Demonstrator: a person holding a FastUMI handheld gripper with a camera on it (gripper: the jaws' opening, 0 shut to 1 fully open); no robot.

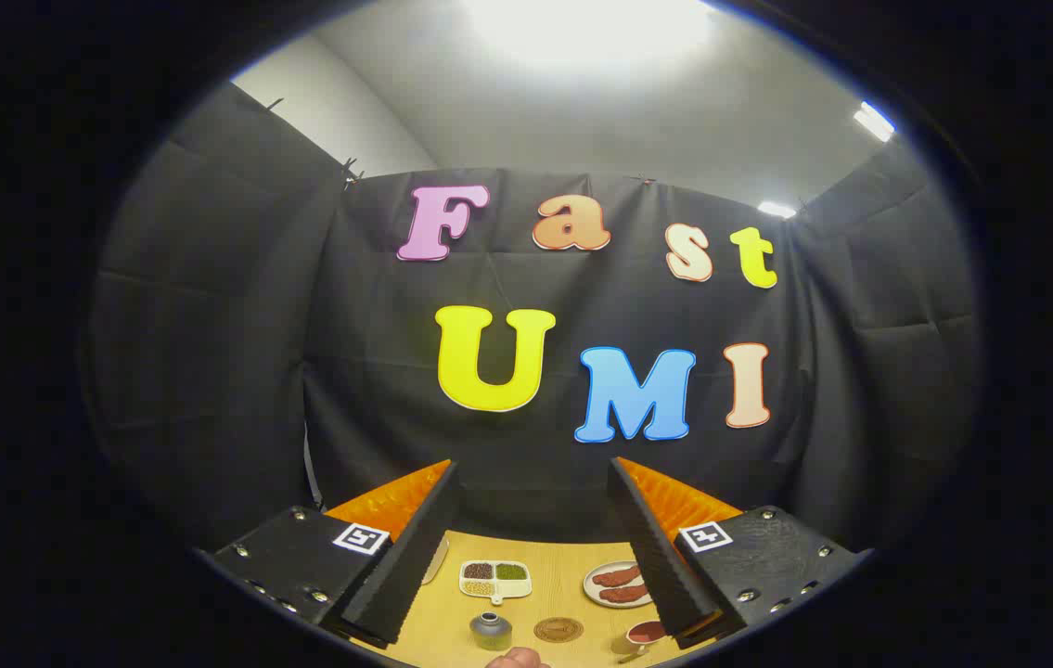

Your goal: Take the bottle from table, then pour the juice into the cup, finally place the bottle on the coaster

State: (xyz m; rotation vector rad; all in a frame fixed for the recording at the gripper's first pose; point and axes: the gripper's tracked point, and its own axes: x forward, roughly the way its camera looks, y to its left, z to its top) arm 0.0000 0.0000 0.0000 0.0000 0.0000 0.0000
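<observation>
Gripper (533,538) held high above the wooden table (563,575), its fingers spread wide with nothing between them.

The bottle (491,630) is seen far below, between the fingers and nearer the left one; just right of it lies the round coaster (558,630), and the cup (645,635) stands by the right finger. Farther off, a divided tray of grains (494,578) and a plate of sausages (617,585) are set.

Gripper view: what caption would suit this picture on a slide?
Open claw held high over a wooden table, above bottle, coaster, cup, divided tray and plate.
</observation>
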